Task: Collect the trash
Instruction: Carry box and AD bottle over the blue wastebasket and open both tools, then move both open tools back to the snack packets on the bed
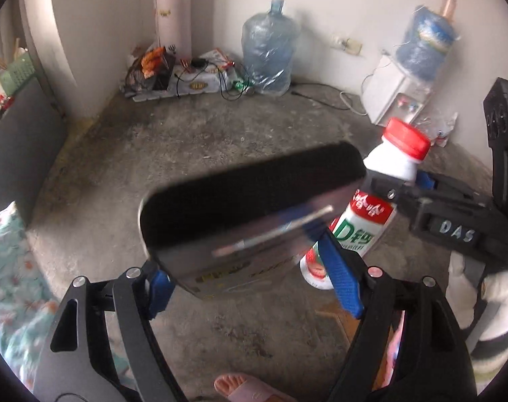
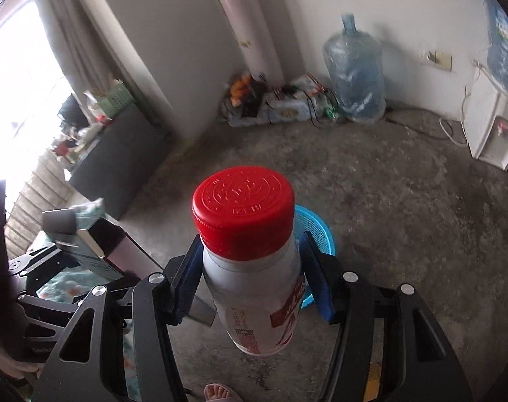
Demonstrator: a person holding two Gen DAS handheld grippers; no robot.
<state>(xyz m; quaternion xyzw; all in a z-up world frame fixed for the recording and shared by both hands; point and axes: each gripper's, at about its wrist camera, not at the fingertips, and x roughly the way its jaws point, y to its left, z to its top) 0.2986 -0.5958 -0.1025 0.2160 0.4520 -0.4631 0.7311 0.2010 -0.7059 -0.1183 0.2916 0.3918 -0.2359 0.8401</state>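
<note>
- My left gripper (image 1: 247, 281) is clamped on a dark box (image 1: 240, 214); it tilts and could slip.
- My right gripper (image 2: 254, 281) pinches the milk bottle (image 2: 254, 268), which could miss the blue basket (image 2: 316, 231).

The left claw (image 1: 250, 284) grips a dark flat box (image 1: 240, 211) between its blue pads, held tilted above the concrete floor (image 1: 173, 154). Just right of it, the right claw (image 1: 393, 184) clamps a white red-capped bottle (image 1: 374, 207).

Glossy plastic bottle (image 2: 254, 284), ridged red cap (image 2: 243, 211), rough concrete floor (image 2: 404, 217).
</note>
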